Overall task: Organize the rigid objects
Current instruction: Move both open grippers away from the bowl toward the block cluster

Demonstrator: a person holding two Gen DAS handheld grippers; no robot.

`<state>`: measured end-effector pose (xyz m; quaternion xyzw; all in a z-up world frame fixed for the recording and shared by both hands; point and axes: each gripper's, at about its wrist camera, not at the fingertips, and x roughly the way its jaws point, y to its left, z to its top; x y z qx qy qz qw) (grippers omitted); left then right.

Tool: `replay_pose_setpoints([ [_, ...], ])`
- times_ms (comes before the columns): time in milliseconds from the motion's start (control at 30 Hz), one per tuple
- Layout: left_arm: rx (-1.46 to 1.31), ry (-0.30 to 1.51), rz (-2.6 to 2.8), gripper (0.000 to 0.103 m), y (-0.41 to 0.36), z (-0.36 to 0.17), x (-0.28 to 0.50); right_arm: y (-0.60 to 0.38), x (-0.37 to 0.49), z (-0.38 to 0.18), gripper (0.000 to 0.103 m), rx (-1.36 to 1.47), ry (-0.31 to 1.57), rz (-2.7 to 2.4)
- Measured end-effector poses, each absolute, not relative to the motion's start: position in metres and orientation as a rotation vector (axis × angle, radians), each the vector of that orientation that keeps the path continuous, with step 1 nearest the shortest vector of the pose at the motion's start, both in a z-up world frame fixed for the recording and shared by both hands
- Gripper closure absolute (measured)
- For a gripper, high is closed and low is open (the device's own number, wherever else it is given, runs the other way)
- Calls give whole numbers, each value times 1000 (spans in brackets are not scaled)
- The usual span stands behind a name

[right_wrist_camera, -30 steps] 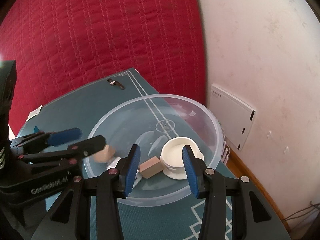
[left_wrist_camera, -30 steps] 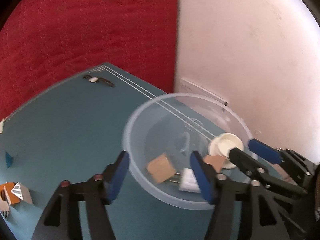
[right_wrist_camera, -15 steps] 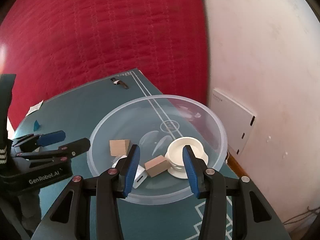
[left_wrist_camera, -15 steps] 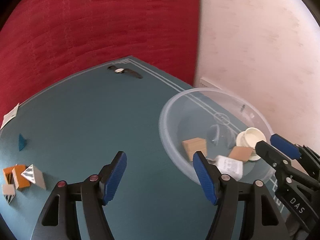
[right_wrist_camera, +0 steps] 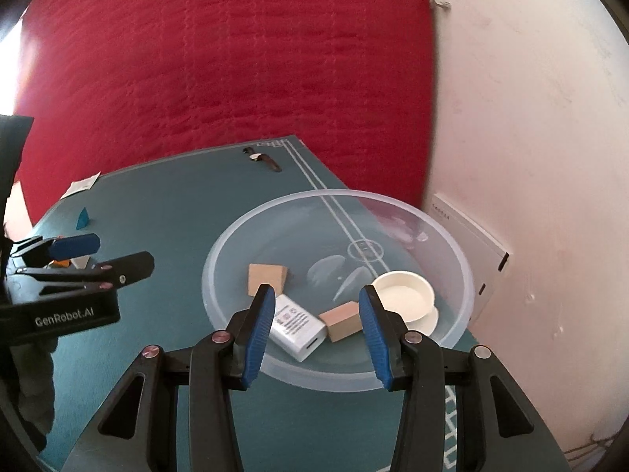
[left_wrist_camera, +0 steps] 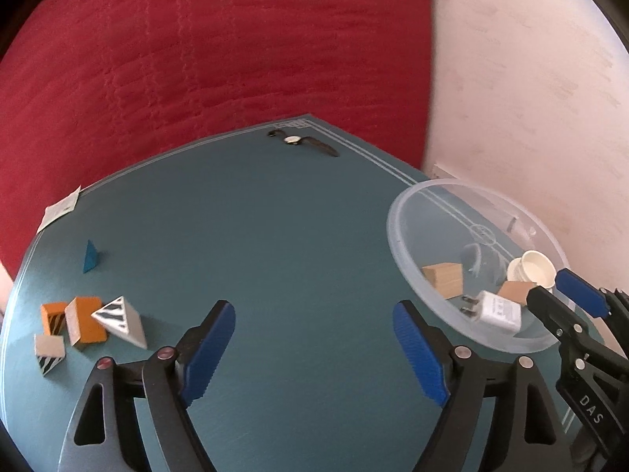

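Blocks are what I go for next, from the left wrist view: my left gripper (left_wrist_camera: pixel 314 348) has just been opening, its jaws now wide with nothing between them, over bare teal table mat (left_wrist_camera: pixel 283 244); the cluster of orange, grey and zebra-striped wooden blocks (left_wrist_camera: pixel 88 324) lies at the near left, well apart from the clear plastic bowl (left_wrist_camera: pixel 397 232) on the right. To do this well I would swing left, settle over one block at the cluster's edge — the striped triangular one (left_wrist_camera: pixel 120 320) looks freest — and close on flat faces so its neighbours stay put; a small blue wedge (left_wrist_camera: pixel 90 256) stands alone further back, and a dark-strapped wristwatch (left_wrist_camera: pixel 300 141) lies at the far edge.

From the right wrist view, my right gripper (right_wrist_camera: pixel 316 328) hovers at the bowl's near rim, jaws narrow and holding nothing; inside the bowl lie two plain tan wooden blocks (right_wrist_camera: pixel 266 277), a white charger plug (right_wrist_camera: pixel 295 326) and a small white cup on a saucer (right_wrist_camera: pixel 405 295) — so the sorting is, I judge, partly done.
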<state>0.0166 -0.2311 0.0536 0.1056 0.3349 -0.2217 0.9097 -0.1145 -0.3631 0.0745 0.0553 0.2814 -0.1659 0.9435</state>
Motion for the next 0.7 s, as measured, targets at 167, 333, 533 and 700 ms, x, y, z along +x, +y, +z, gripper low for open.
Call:
replay_pose_setpoints([
  [167, 204, 696, -420, 17, -215, 53, 18, -354, -117, 75, 55, 90, 572, -319],
  [333, 193, 695, -382, 16, -194, 53, 20, -347, -116, 74, 54, 68, 572, -297],
  [533, 155, 699, -304, 16, -157, 55, 26, -333, -115, 73, 54, 26, 575, -262],
  [700, 144, 717, -229, 16, -123, 49, 32, -317, -115, 69, 53, 0, 596, -209],
])
